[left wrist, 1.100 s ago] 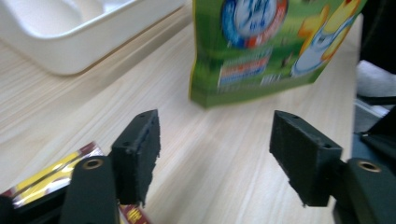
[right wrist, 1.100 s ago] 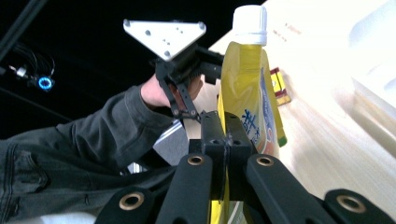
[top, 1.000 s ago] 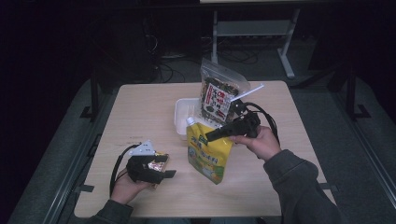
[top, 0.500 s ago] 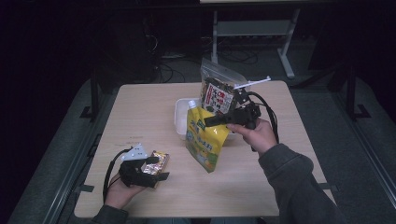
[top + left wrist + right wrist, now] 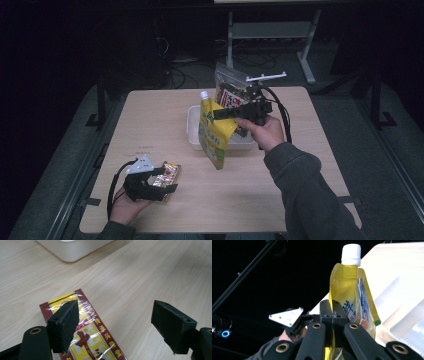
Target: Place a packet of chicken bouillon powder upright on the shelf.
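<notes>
Left tongs sit low at the near edge of the table, and their jaws have just been opening wide. A red and yellow packet wrapped in shiny film lies flat on the wood under them, let go, with one black pad resting just over it. Gold signs run down its red side, but I cannot read them.

Farther off, the right tongs are squeezed tight on the side of a yellow drink pouch with a white cap. It hangs in the air over the front rim of a white tub in the middle of the table. Blue signs show on the pouch; they are too hard to read.

Behind the tub a clear bag of snacks stands up.

I think the pouch could slip, because the tongs only pinch a thin, smooth edge and it is heavy. It swings low too, so it could bump the tub rim and push the tub or flop outside.
</notes>
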